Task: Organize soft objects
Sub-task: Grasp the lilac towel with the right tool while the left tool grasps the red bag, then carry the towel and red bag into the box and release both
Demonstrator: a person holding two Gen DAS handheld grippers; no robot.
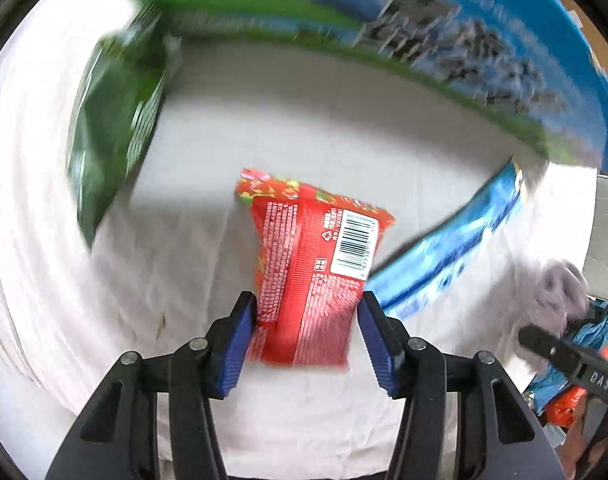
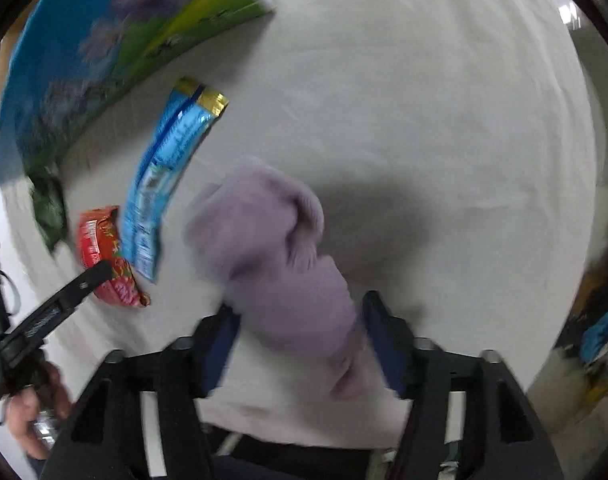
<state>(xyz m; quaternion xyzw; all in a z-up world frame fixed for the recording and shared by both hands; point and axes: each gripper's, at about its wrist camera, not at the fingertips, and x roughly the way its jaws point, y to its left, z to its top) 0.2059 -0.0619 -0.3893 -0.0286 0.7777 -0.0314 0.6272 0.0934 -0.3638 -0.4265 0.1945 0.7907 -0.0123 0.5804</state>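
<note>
Your left hand-held gripper has its blue pads pressed on both sides of the red snack packet, gripping its near end over the white-covered table. Your right hand-held gripper is clamped on the purple fuzzy cloth, which hangs forward between its fingers. Beyond lie the blue packet, the green packet and the printed box.

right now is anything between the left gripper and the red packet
No. The red packet already sits between the left gripper's blue pads, with nothing in front of it. The blue packet lies off to its right, and the green bag to its left.
</note>
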